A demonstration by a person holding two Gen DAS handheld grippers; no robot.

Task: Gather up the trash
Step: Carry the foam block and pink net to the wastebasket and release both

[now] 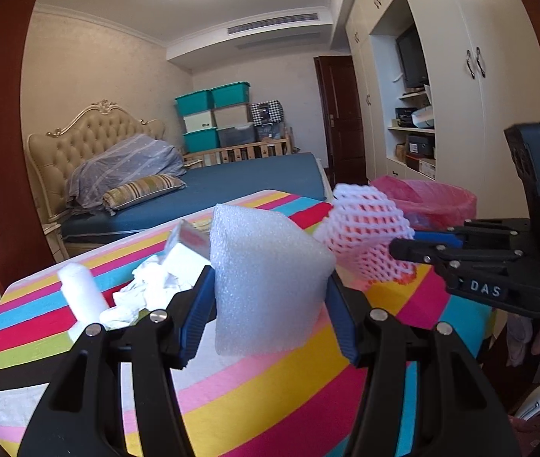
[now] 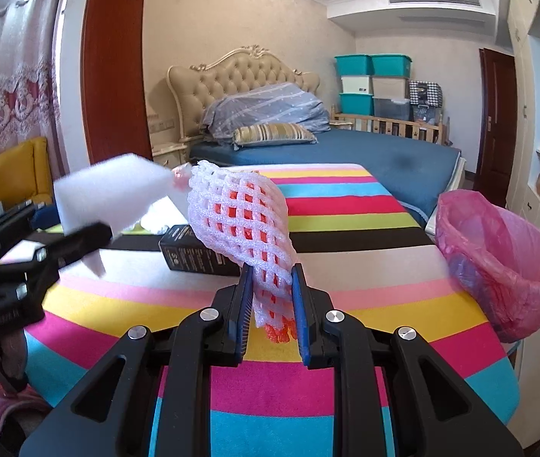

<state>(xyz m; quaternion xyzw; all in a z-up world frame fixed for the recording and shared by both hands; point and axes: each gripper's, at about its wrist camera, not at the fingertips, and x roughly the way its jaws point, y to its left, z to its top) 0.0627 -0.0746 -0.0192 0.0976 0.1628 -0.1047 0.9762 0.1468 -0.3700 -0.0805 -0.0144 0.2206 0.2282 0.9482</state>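
Note:
My left gripper (image 1: 270, 301) is shut on a white foam block (image 1: 266, 278) and holds it above the striped table (image 1: 251, 400). My right gripper (image 2: 270, 297) is shut on a white and orange foam fruit net (image 2: 239, 221), also held above the table (image 2: 346, 297). The right gripper (image 1: 403, 247) with the net (image 1: 365, 236) shows at the right of the left wrist view. The left gripper (image 2: 91, 236) with the block (image 2: 114, 194) shows at the left of the right wrist view. A bin with a pink bag (image 2: 498, 259) stands at the table's right edge, and also shows in the left wrist view (image 1: 433, 202).
On the table lie crumpled white tissue (image 1: 148, 289), a white foam roll (image 1: 79, 297), a small white box (image 1: 186, 251) and a black carton (image 2: 194, 255). A bed (image 2: 346, 152) stands behind the table, a wardrobe (image 1: 460, 95) at the right, a yellow chair (image 2: 11, 179) at the left.

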